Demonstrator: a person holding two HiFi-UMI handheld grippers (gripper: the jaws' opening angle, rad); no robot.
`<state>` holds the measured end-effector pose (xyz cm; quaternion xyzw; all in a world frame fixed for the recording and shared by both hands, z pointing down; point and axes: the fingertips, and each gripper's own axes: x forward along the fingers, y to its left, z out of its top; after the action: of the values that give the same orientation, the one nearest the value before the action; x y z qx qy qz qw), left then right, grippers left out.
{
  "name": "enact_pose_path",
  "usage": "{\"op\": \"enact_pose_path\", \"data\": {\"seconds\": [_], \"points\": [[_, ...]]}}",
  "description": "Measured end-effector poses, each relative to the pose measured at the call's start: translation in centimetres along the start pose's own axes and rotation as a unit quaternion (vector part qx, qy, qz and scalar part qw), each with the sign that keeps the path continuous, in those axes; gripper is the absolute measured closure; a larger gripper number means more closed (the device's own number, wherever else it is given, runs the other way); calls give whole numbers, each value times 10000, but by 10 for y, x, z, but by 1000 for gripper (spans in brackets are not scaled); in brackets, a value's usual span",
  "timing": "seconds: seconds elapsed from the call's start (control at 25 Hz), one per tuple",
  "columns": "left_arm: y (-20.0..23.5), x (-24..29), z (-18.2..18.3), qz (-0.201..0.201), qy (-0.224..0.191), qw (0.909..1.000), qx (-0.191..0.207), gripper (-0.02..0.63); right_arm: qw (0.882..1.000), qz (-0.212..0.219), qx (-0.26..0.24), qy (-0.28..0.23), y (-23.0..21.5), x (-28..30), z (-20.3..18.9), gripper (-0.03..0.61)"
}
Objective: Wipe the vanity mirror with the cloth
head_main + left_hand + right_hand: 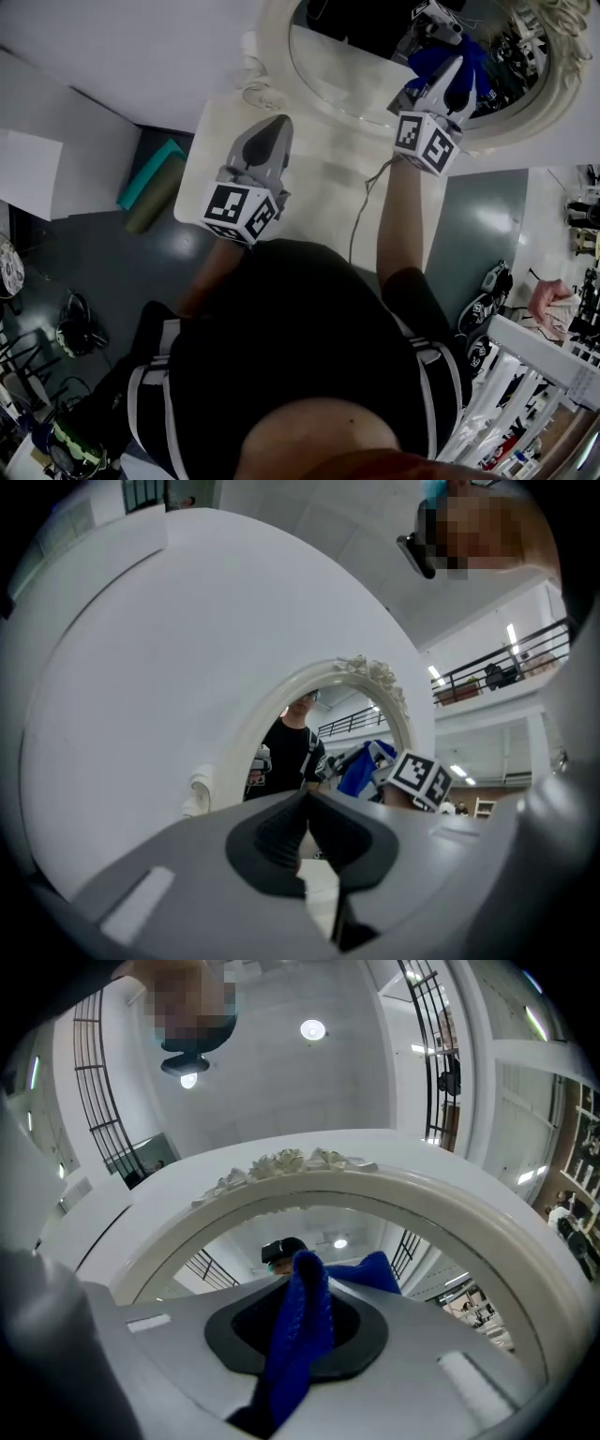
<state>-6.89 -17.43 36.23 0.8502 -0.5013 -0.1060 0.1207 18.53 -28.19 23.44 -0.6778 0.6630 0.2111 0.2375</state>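
Step in hand: judged as bringing the cloth onto the glass, with wiping at or near its start.
Right gripper: found at 1 o'clock in the head view, jaws clamped on the cloth and aimed at the lower part of the vanity mirror.
Cloth: blue and soft, with a knitted-looking weave. Pinched in a fold and stood proud of the jaw tips. Contact with the glass could not be confirmed.
Left gripper: held at 11 o'clock over the bench, jaws pressed together with nothing between them, apart from the mirror.
Vanity mirror: oval, with glossy, reflective glass. Cream moulded frame carried a carved floral crest at 12 o'clock. Stood at the far edge of the bench.
Bench: pale, smooth top. Thin cable trailed toward 6 o'clock.
Method advised: press the loose fold flat to the glass, not the hard jaw tips. Work in overlapping passes from 12 o'clock down to 6 o'clock, with light and even pressure.
Support: idle left gripper judged available to steady the frame if the mirror rocked.
Risk noted: bare jaw on glass likely to scratch or smear. Narrow pinch of fabric likely to slip under a hard push.
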Motion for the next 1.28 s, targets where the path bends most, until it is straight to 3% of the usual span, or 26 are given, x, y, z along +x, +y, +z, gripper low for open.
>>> {"op": "enact_pose_path", "data": {"seconds": [0.44, 1.0, 1.28], "points": [[28, -19, 7, 249, -47, 9997, -22, 603, 9964, 782, -302, 118, 94, 10, -8, 540], [62, -25, 2, 695, -5, 9976, 59, 603, 9789, 1924, -581, 367, 210, -12, -76, 540], [76, -33, 4, 904, -29, 9959, 61, 602, 9755, 2039, 334, 751, 241, -28, -109, 540]]}}
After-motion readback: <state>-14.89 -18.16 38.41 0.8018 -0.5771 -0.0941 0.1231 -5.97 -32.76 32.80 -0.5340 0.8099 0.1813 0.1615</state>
